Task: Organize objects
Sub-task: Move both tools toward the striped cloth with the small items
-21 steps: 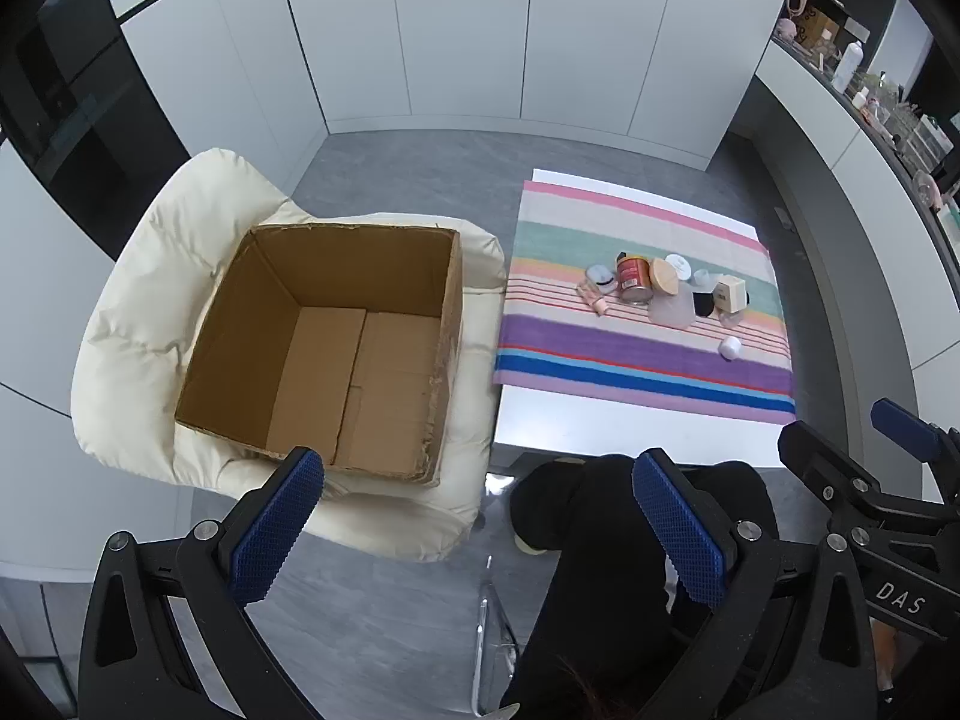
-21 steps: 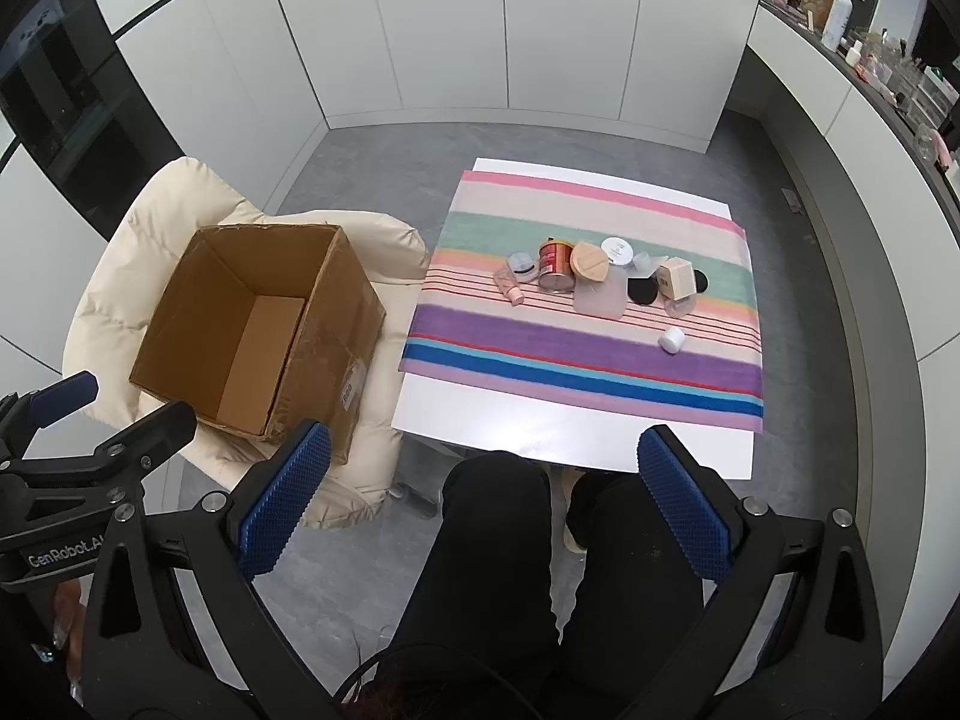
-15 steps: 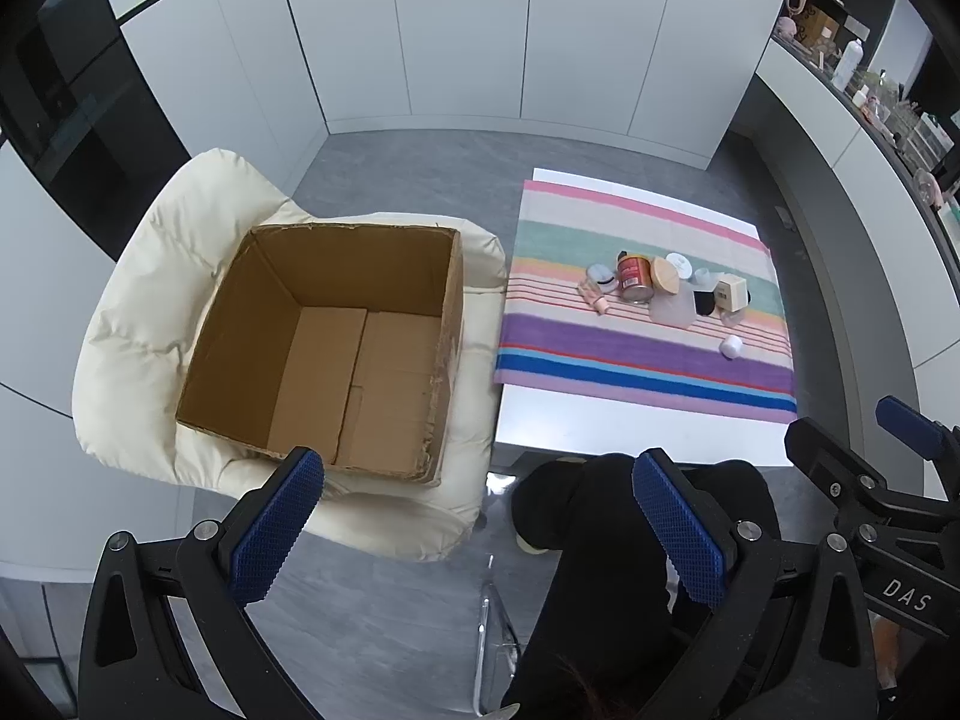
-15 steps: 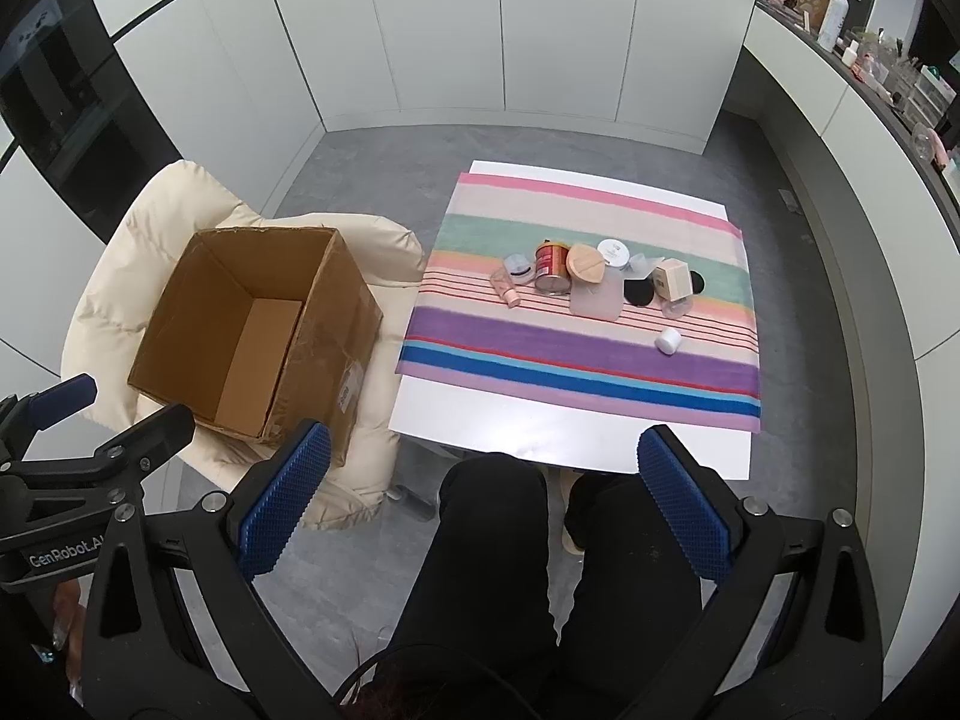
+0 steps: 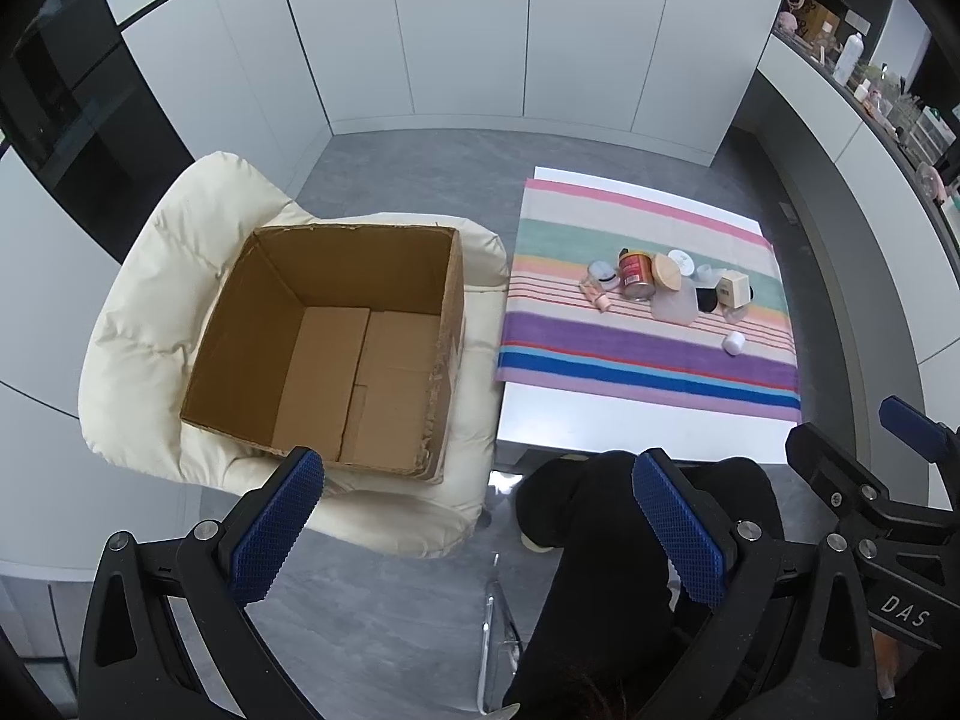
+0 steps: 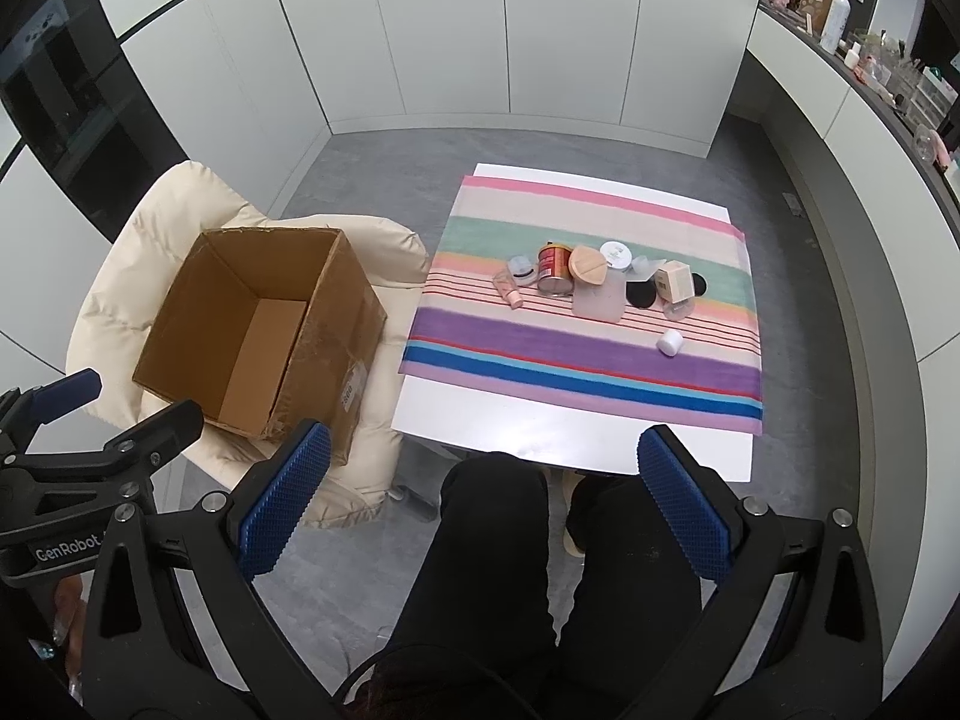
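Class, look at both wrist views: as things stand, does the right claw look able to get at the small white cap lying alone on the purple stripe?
Probably yes. The right claw is open and empty, and the white cap lies apart from the other items, with bare cloth around it and nothing standing in front.

"DAS" stands in white on the right claw [image 5: 912, 438] body — "GenRobot" on the left claw [image 6: 144, 414] body; the cardboard box [image 6: 258, 324] sticker is unreadable.

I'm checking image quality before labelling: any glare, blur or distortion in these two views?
Left wrist view: strong fisheye bending of the cabinet lines, dark corners, the small items on the striped cloth sharp enough. Right wrist view: same bending, glare on the bare white table edge, inside of the cardboard box shaded.
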`<action>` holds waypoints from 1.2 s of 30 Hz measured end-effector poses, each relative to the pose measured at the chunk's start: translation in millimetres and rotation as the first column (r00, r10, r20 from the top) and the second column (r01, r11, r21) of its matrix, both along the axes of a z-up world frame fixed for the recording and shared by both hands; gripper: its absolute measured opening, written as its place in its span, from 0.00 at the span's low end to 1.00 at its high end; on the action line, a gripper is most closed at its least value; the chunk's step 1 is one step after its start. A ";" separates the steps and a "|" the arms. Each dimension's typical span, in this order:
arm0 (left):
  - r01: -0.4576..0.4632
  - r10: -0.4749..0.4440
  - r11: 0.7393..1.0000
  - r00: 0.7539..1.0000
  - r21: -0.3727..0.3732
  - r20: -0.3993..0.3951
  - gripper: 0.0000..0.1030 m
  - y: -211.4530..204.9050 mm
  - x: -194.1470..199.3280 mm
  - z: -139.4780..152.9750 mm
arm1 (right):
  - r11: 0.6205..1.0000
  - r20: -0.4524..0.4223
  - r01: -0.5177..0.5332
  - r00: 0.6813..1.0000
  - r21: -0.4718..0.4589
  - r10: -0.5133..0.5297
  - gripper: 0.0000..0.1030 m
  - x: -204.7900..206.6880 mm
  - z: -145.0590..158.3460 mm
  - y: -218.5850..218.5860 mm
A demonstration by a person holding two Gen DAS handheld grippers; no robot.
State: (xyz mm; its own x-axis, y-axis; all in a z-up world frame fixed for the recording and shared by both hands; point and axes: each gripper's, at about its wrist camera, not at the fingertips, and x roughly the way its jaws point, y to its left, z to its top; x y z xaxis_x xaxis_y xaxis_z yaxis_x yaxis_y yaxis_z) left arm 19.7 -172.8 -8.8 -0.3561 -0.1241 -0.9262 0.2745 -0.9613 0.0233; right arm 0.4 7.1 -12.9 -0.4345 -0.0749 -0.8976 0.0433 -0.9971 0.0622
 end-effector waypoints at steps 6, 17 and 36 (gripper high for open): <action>0.006 -0.006 1.000 1.000 0.002 0.002 0.99 5.2 -2.0 0.5 | 1.000 0.004 0.001 1.000 -0.006 -0.001 1.00 0.0 0.8 3.9; 0.005 -0.005 1.000 1.000 -0.003 0.000 0.99 11.8 -2.6 1.5 | 1.000 0.000 -0.007 1.000 -0.003 0.007 1.00 0.3 1.2 9.0; -0.009 0.009 1.000 1.000 0.008 -0.011 0.99 4.9 -2.3 4.3 | 1.000 -0.005 -0.019 1.000 0.012 0.019 1.00 -3.2 1.7 10.3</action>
State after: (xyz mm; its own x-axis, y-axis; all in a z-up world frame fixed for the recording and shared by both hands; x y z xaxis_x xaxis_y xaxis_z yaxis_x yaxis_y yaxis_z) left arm 17.5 -167.9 -4.4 -0.3649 -0.1199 -0.9233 0.2836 -0.9589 0.0124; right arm -2.8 17.4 -11.2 -0.4372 -0.0730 -0.8964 0.0628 -0.9967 0.0506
